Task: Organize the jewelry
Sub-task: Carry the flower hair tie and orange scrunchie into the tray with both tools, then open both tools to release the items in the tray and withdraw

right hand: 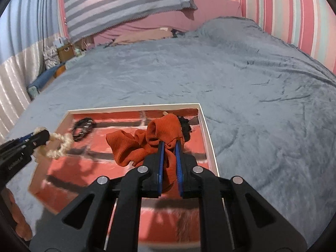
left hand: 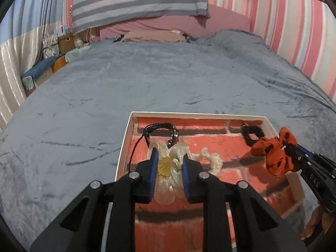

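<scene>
both grippers are filling the near edge of the scene, each one already carrying something. left gripper (left hand: 169, 163) is pinching a cream scrunchie (left hand: 210, 159) with a yellow bead at its middle, the blue pads pressing in on the pale fabric from both sides. right gripper (right hand: 169, 153) is squeezing an orange scrunchie (right hand: 147, 140), its jaws nearly together with the ribbed cloth bunching up and spilling out ahead of them.

both pieces are hanging over the tray (left hand: 126, 138), a shallow white-rimmed box with a red brick-patterned floor, sitting on the grey blanket (left hand: 147, 79) of the bed. neither scrunchie seems to be resting on the tray floor yet; shadows are falling beneath them.

inside the tray, a black bracelet (left hand: 161, 132) with metal links is lying near the far left corner, and a black scrunchie (left hand: 252, 135) is lying near the far right corner. so two items are looking settled, and two are still in the air.

as i'm reading it, the sorting is roughly at its midpoint: what's remaining is setting down the cream and orange pieces in bare spots of the tray, apart from the black ones, and letting go. no other jewelry is showing on the blanket.
</scene>
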`<state>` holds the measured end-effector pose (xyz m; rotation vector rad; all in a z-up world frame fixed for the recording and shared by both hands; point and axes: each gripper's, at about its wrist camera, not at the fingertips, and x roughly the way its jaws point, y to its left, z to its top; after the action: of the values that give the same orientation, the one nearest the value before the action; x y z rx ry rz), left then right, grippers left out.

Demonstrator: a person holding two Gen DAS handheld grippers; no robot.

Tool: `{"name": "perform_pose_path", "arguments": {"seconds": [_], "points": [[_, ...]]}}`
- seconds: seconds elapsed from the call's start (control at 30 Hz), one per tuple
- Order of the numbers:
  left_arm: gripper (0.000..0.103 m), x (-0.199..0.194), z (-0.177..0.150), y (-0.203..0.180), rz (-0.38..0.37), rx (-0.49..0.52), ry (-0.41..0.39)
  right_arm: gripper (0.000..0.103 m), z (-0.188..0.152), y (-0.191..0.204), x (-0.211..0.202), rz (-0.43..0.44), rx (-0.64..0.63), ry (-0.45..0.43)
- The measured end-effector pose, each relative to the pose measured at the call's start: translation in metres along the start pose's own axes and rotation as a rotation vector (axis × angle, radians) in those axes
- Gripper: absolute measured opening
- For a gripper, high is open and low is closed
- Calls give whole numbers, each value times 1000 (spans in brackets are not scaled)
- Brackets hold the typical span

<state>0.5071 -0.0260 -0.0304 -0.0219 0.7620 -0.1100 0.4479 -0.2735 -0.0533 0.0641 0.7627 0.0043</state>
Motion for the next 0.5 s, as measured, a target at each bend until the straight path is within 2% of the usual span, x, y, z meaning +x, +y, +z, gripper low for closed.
{"name": "perform_pose_path", "arguments": {"seconds": [0.23,0.5], "points": [[22,42,5,7,28,11,80,12,2,-7,37,-38,-3,58],[25,60,1,8,39,28,127,16,-1,-7,53,-62,-8,105]]}}
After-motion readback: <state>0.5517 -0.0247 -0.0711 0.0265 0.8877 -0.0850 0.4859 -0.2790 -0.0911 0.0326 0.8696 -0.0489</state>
